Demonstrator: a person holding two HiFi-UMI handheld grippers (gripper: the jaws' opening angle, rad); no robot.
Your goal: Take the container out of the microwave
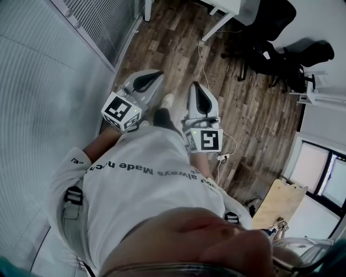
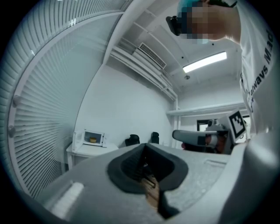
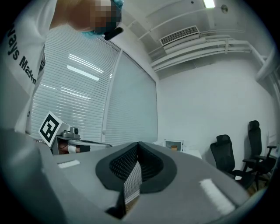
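The microwave (image 2: 93,138) stands far off on a small white table (image 2: 87,151), its door swung open to the left. A small yellow container (image 2: 92,140) sits inside it. In the right gripper view the microwave (image 3: 174,145) is a small box against the far wall, with the container (image 3: 174,148) barely visible. My left gripper (image 1: 157,73) and right gripper (image 1: 193,85) are held side by side at waist height over the wooden floor, both far from the microwave. The jaws of the left gripper (image 2: 146,146) and the right gripper (image 3: 138,144) are shut, with nothing held.
A wall of white blinds (image 1: 48,70) runs along my left. Black office chairs (image 1: 270,54) stand at the far side, by the white table (image 1: 221,16). A cable (image 1: 208,70) trails across the wooden floor (image 1: 173,38). A wooden board (image 1: 278,203) lies at the right.
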